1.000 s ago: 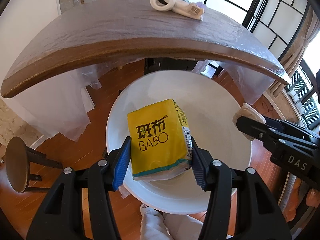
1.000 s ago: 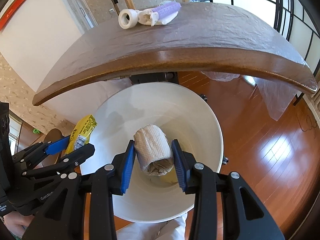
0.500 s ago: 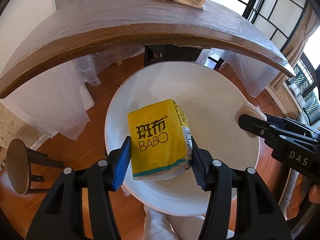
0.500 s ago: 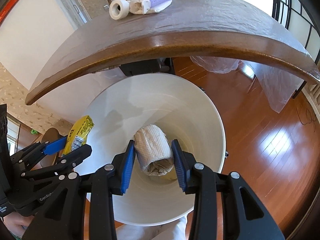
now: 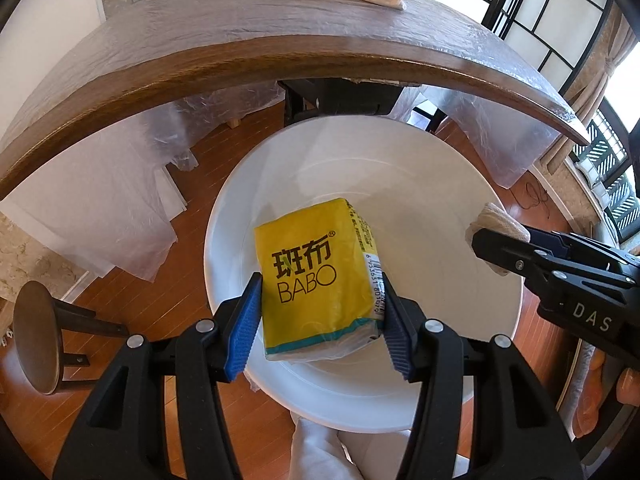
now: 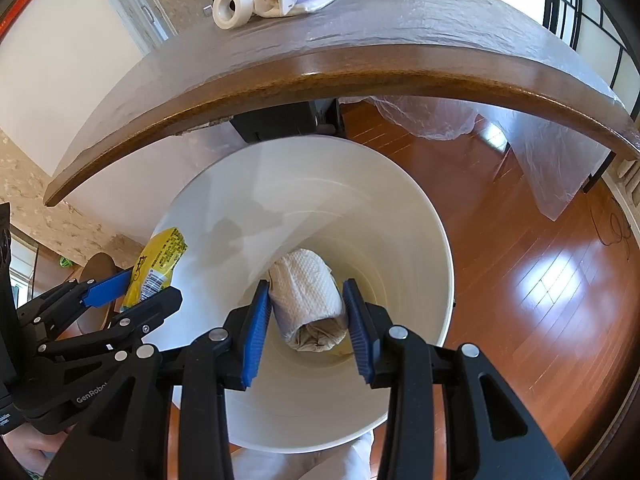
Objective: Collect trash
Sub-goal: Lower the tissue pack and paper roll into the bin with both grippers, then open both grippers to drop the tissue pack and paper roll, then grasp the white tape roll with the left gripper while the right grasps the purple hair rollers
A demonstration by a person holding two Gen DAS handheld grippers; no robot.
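The left tool (image 5: pixel 318 318) grips a yellow tissue pack (image 5: pixel 316 280), and the right tool (image 6: pixel 306 330) clamps a crumpled paper towel roll (image 6: pixel 308 300). Both trash items hang above the white bin (image 6: pixel 400 208). Beyond stands the wooden desk (image 5: pixel 240 28).

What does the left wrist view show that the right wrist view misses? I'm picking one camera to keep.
Left only: the BABO tissue pack's printed front, and a round stool on the floor.
Right only: the bin's bottom, and the whole paper wad clamped in the right claw.
Both: the white bin, the brown table, and the left claw gripping the pack over the bin.
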